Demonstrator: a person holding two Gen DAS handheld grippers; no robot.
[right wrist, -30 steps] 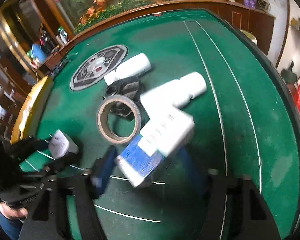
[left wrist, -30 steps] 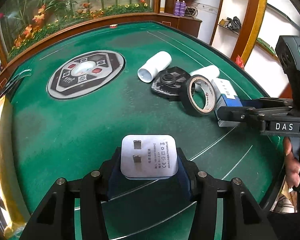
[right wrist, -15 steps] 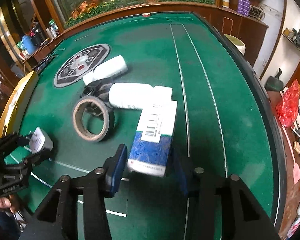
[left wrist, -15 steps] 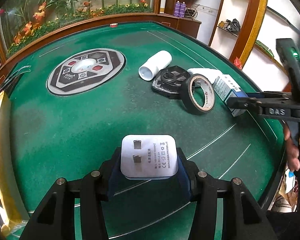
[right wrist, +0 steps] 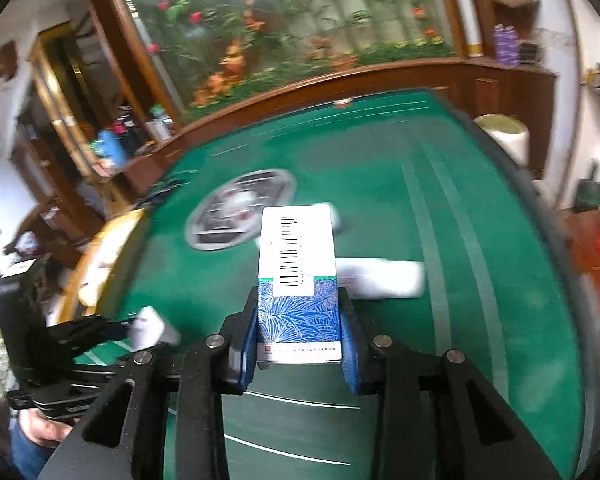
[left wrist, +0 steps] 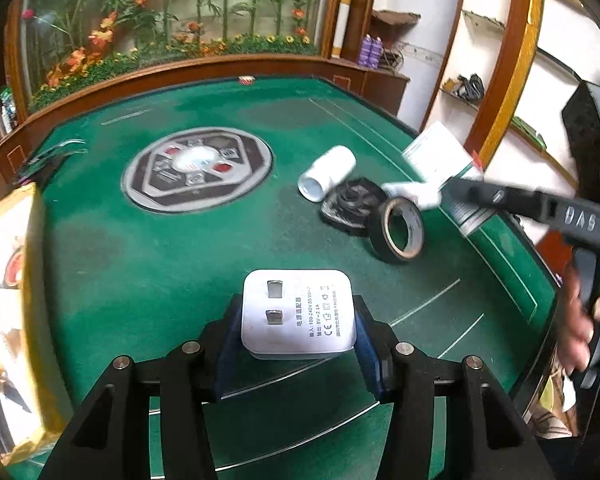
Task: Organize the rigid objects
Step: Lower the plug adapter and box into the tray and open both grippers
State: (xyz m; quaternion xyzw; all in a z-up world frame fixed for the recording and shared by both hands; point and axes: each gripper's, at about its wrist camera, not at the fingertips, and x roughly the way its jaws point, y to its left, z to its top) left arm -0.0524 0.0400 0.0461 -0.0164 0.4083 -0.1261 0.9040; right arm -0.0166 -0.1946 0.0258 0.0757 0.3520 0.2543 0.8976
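A white charger plug (left wrist: 298,317) is pinched in the left claw (left wrist: 296,344) above the green desk (left wrist: 140,264), while a blue-and-white box (right wrist: 298,280) is clamped in the right claw (right wrist: 300,336), lifted clear of the tape roll (left wrist: 398,234) and white tubes (left wrist: 327,173).

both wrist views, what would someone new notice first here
First, each hand-held gripper is full: the left hand-held gripper clamps a white plug adapter low over the green table, and the right hand-held gripper holds a blue and white box lifted above it. Behind, a black tape roll stands on edge beside a black disc and a white tube.
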